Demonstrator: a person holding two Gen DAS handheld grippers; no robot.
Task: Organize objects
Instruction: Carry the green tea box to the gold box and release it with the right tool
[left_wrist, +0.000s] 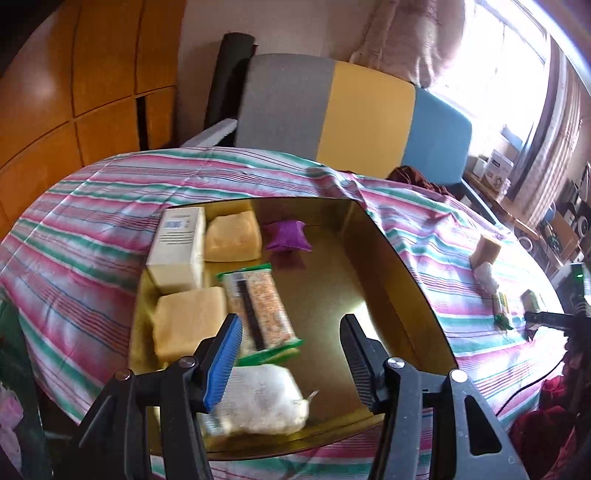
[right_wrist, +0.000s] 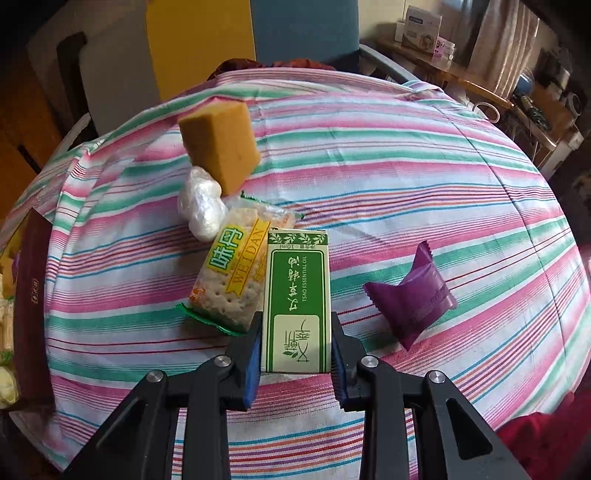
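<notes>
My left gripper (left_wrist: 291, 328) is open and empty above a gold tray (left_wrist: 384, 280). The tray holds a white box (left_wrist: 177, 251), two yellow sponges (left_wrist: 232, 238), a cracker pack (left_wrist: 262, 314), a purple packet (left_wrist: 288, 236) and a white wrapped lump (left_wrist: 262, 402). My right gripper (right_wrist: 295, 328) is shut on a green and white essential oil box (right_wrist: 297, 299), just over the striped cloth. Next to that box lie a Weidan cracker pack (right_wrist: 232, 273), a white wrapped lump (right_wrist: 201, 210), a brown sponge (right_wrist: 221, 144) and a purple packet (right_wrist: 413, 291).
The striped cloth (right_wrist: 406, 177) covers a rounded table. A grey, yellow and blue chair back (left_wrist: 351, 114) stands behind it. A wooden cabinet (left_wrist: 92, 74) is on the left; cluttered shelves (left_wrist: 554, 221) are on the right. The tray's dark edge (right_wrist: 33, 280) shows at far left.
</notes>
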